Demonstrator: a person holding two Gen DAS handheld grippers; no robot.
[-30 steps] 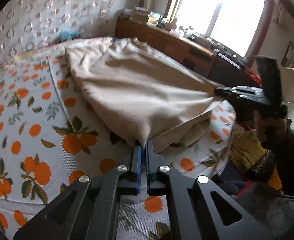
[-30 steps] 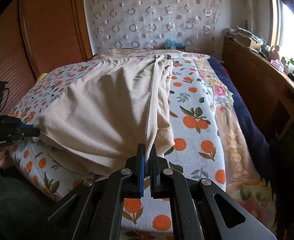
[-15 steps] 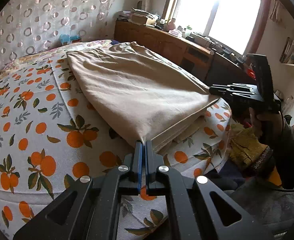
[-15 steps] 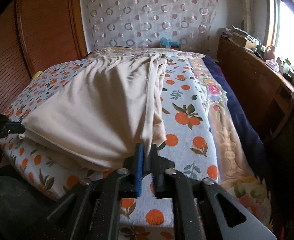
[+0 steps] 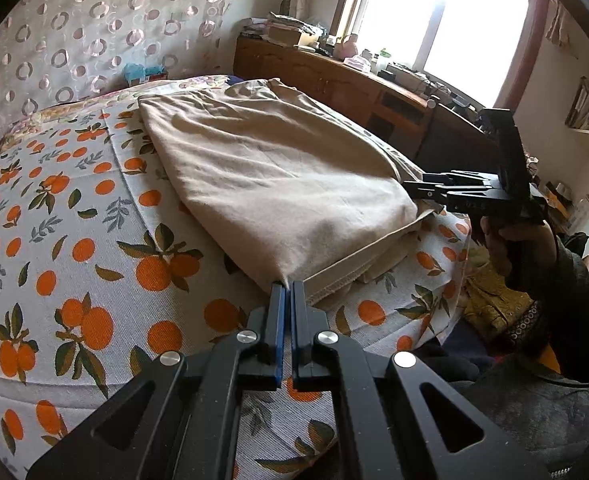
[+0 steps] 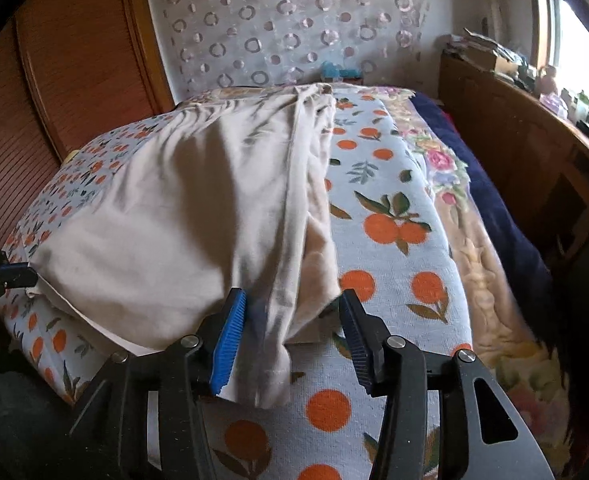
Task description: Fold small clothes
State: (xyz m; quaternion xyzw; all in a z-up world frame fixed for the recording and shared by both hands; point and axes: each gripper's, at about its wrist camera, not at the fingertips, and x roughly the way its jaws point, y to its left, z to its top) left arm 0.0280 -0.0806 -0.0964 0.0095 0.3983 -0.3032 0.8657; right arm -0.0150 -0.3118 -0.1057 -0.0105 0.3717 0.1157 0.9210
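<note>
In the left wrist view, the left gripper [image 5: 287, 286] sits low over the near edge of the bed [image 5: 66, 240], its two fingers pressed together on a corner of the beige garment [image 5: 270, 176], which pokes out in a small peak right at the fingertips. From there the garment spreads away across the orange-print bedspread toward the far end of the bed, lying mostly flat with a second layer and a stitched hem showing underneath along its near right edge. At the right side of this view the right gripper [image 5: 414, 190] is seen side-on, held in a hand [image 5: 510, 244], with its tips at the garment's other near corner (from this angle its fingers overlap, so whether they are apart cannot be told here). A wooden dresser [image 5: 334, 80] stands beyond the bed under a bright window [image 5: 446, 12]. In the right wrist view, the right gripper [image 6: 292, 312] has its fingers spread wide, blue pads facing inward, and the garment's folded edge [image 6: 274, 340] lies loose between them, touching neither pad firmly and drooping onto the bedspread just in front. The garment [image 6: 182, 208] stretches from here up the bed toward the patterned curtain [image 6: 278, 24]. At the far left edge, the left gripper [image 6: 14, 274] shows as a dark tip meeting the garment's opposite corner.
</note>
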